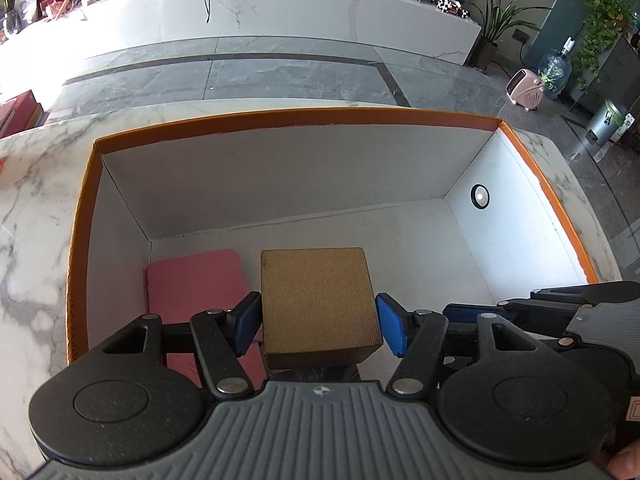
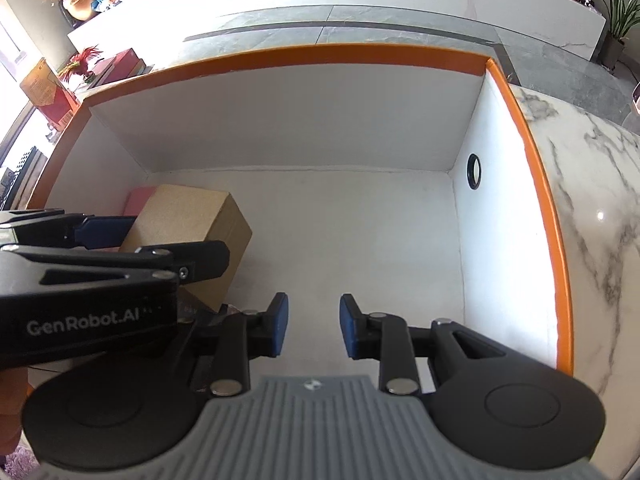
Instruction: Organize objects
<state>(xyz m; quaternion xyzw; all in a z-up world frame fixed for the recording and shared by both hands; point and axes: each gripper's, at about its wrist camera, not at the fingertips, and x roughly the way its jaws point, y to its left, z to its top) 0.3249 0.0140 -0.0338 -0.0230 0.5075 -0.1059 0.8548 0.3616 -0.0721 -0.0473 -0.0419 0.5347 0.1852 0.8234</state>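
1. Pads of the left gripper (image 1: pixel 319 322) flank the brown cardboard box (image 1: pixel 318 300) inside the orange-rimmed bin (image 1: pixel 296 117); I cannot tell whether they press it.
2. Right gripper (image 2: pixel 313 326) hangs beside it, jaws narrowly apart on nothing.
3. Pink pad (image 1: pixel 192 280) lies left of the box, partly hidden by the gripper's linkage.
4. Round hole (image 1: pixel 480 196) marks the bin's right wall.

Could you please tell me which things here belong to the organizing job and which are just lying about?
Job:
left gripper
brown box
pink pad
orange-rimmed box
right gripper

Lying about:
pink heater
potted plants
water bottle
bin
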